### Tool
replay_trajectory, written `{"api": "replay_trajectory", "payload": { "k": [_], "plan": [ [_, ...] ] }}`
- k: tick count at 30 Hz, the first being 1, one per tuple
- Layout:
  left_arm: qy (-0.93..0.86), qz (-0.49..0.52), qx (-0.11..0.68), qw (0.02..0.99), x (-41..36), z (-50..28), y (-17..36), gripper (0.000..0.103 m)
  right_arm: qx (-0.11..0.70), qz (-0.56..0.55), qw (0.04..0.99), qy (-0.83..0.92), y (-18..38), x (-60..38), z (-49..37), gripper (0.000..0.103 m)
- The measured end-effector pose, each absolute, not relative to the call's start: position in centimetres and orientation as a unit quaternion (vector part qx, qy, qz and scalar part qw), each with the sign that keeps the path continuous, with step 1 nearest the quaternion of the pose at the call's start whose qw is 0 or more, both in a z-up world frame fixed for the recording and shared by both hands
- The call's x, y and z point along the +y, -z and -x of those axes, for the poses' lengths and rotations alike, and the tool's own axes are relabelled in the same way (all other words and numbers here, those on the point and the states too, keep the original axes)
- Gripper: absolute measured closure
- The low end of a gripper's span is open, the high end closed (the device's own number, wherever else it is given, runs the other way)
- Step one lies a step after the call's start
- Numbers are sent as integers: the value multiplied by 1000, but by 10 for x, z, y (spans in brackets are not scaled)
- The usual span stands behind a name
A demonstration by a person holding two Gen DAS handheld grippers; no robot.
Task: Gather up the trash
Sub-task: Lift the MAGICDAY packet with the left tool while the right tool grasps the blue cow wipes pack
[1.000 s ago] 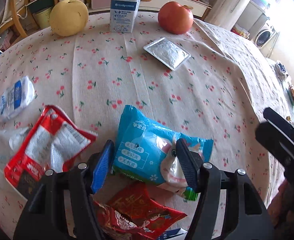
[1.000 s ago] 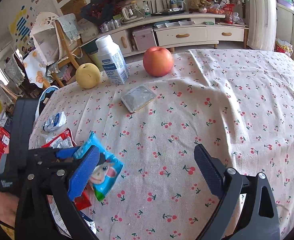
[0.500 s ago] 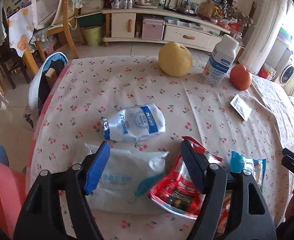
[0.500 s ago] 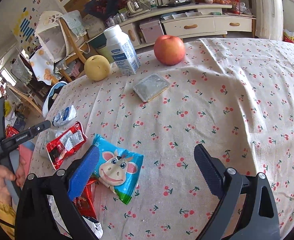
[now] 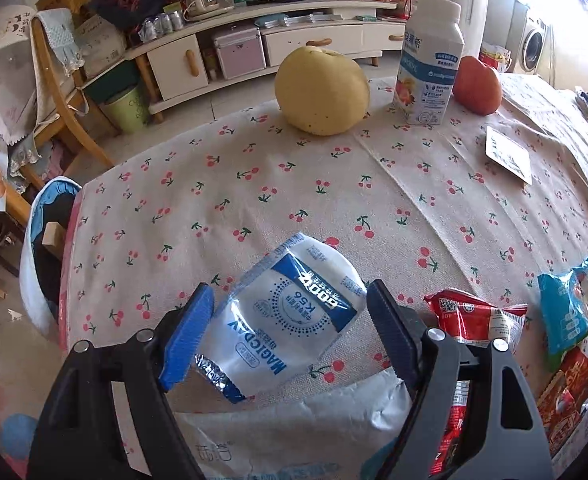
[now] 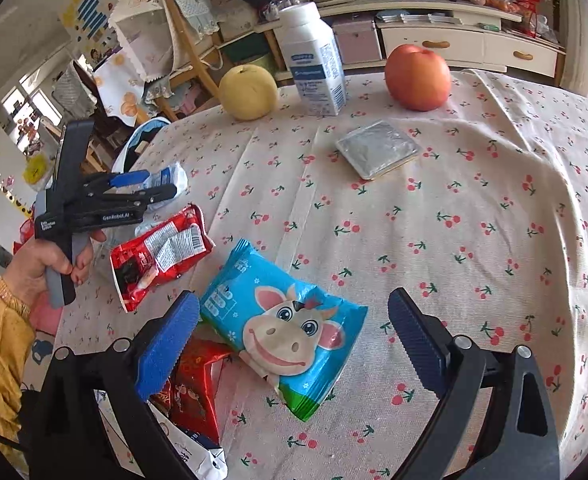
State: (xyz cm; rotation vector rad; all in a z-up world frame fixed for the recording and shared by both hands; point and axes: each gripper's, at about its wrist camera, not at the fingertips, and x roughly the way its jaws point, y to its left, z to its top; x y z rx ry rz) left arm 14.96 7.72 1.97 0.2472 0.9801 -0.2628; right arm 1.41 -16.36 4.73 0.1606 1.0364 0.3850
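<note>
The left gripper (image 5: pixel 286 334) had swung from the blue cow packet (image 6: pixel 282 332) to the white-and-blue pouch (image 5: pixel 290 320) on the bench (image 5: pixel 373 208). Its fingers (image 5: pixel 186 336) straddled it, spread and untouching. The puffy, slick pouch might squirt out when pinched. The right gripper (image 6: pixel 290 348) gaped empty.

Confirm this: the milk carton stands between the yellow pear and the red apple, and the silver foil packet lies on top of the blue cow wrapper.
Wrong on the silver foil packet: the right wrist view shows it on the tablecloth, apart from the blue cow wrapper. The milk carton does stand between yellow pear and red apple.
</note>
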Motion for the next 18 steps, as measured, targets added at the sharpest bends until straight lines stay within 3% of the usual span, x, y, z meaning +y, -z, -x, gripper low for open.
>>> {"api": "replay_trajectory", "payload": {
  "k": [11, 15, 18],
  "plan": [
    [149, -98, 472, 863, 72, -129, -7, 25, 483, -4, 854, -192, -42, -141, -11, 8],
    [137, -90, 468, 868, 74, -132, -10, 40, 481, 25, 856, -190, -38, -133, -14, 7],
    [128, -83, 467, 871, 71, -134, -11, 42, 480, 33, 855, -192, -34, -129, -18, 6]
  ]
}}
